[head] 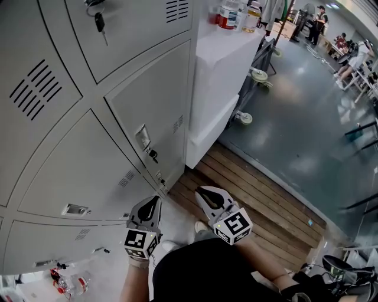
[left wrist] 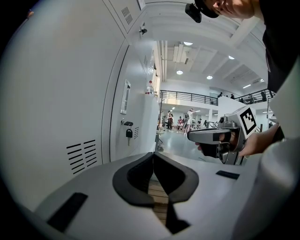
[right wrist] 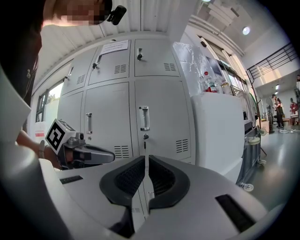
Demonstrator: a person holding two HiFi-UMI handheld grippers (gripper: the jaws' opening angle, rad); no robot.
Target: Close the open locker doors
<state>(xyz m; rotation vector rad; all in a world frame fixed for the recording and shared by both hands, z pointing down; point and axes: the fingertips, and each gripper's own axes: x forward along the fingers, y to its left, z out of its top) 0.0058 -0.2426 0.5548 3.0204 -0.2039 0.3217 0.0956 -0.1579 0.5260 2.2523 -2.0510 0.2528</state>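
All locker doors in view sit flush shut ahead of you (a key hangs in one), so the job looks done; your left tool and right tool are both pressed together, empty.

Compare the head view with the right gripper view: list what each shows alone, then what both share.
Only the head view: the wooden plank floor in front of the lockers, and some clear bottles at the lower left corner.
Only the right gripper view: a paper notice on a top locker door, and a balcony railing high at the right.
Both: the grey lockers, the left gripper with its marker cube, and the white cabinet beside the lockers with drink bottles on top.
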